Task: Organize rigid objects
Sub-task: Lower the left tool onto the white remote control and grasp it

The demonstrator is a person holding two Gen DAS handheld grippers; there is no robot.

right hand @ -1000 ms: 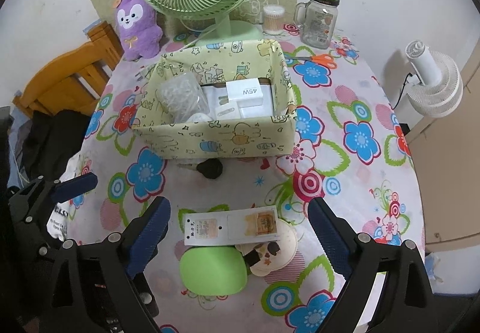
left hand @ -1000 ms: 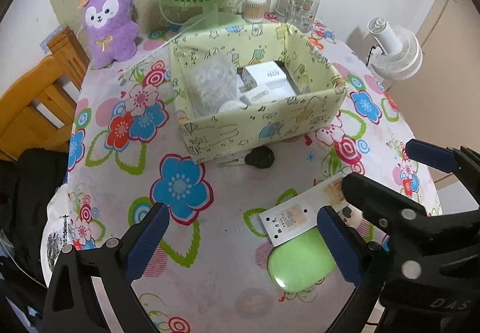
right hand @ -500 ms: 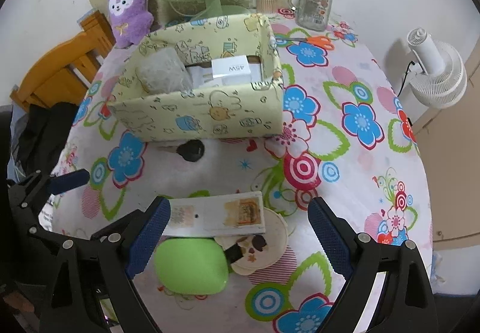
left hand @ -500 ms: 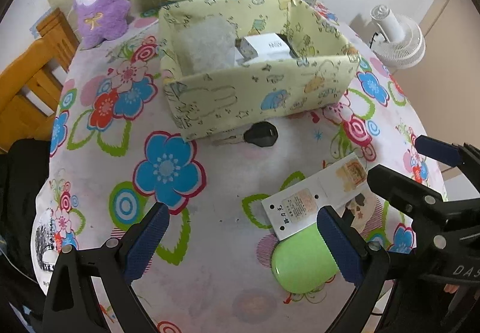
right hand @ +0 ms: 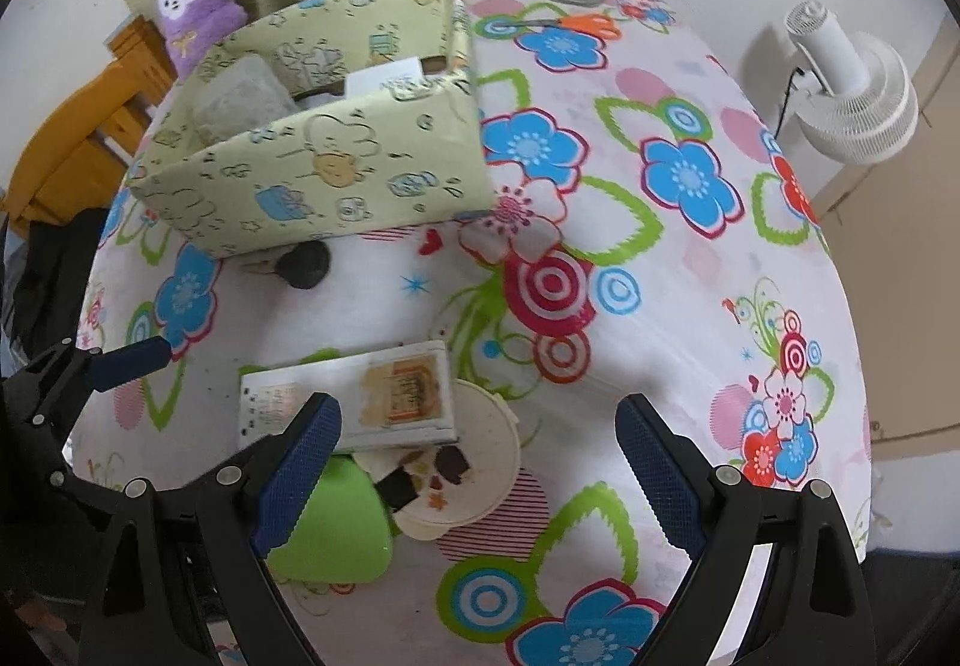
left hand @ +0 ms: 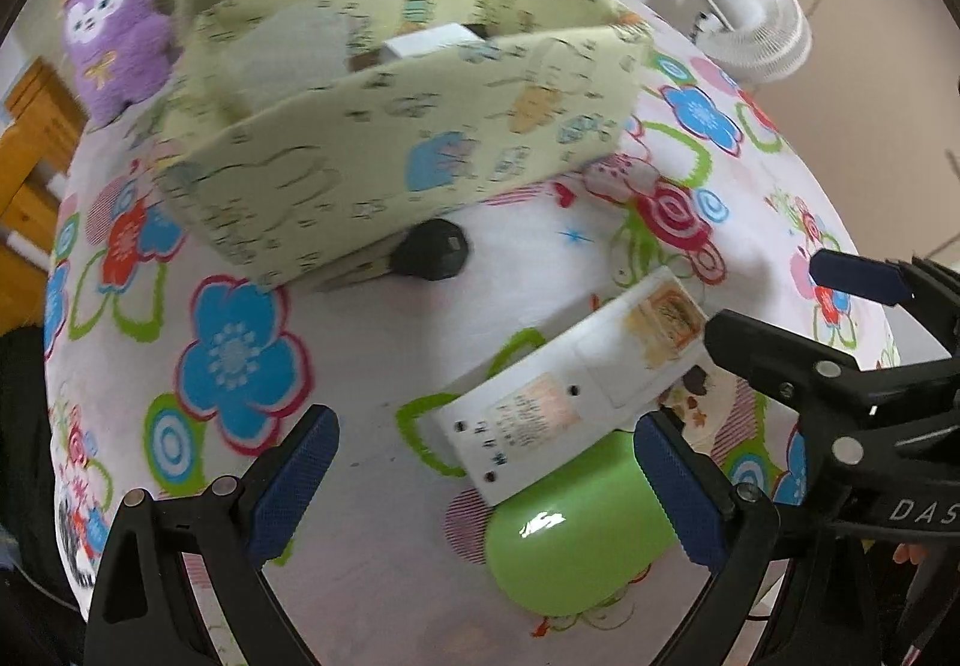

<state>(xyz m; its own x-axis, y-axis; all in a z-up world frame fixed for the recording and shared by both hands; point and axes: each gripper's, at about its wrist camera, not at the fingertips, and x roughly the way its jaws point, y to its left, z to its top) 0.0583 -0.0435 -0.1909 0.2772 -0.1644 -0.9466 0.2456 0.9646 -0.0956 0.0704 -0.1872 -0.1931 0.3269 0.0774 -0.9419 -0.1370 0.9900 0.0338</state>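
— What's being tidied now?

— That flat white rectangular box with the stickers on its face (right hand: 345, 399). It lies near the front of the desk with the flower-print cloth (right hand: 690, 270), overlapping a glossy lime-green rounded case (left hand: 579, 531) and a cream round lid with brown blobs on it (right hand: 474, 471). All three sit in one heap, touching.

— And the claws?

— Both are spread wide and hold nothing. The right claw (right hand: 477, 477) hangs over the round lid and the right end of the white box, one pad by the box's near edge. The left claw (left hand: 480, 483) hovers at the box's other end, with the green case beside its right-hand pad. (I can't tell whether any pad actually touches.)

— Where does it all go?

— My guess is the pale yellow cardboard bin with cartoon prints (right hand: 336, 174), further back on the desk; it already holds a small white carton (right hand: 384, 78) and a clear crinkled bag (right hand: 243, 99). A small black round thing (right hand: 306, 264) lies at the bin's foot.

— So which step is this?

— The approach to the heap, I'd say; nothing is grasped yet. Next someone must pick one item, settle the pads on either side and close, without nudging the two beneath.
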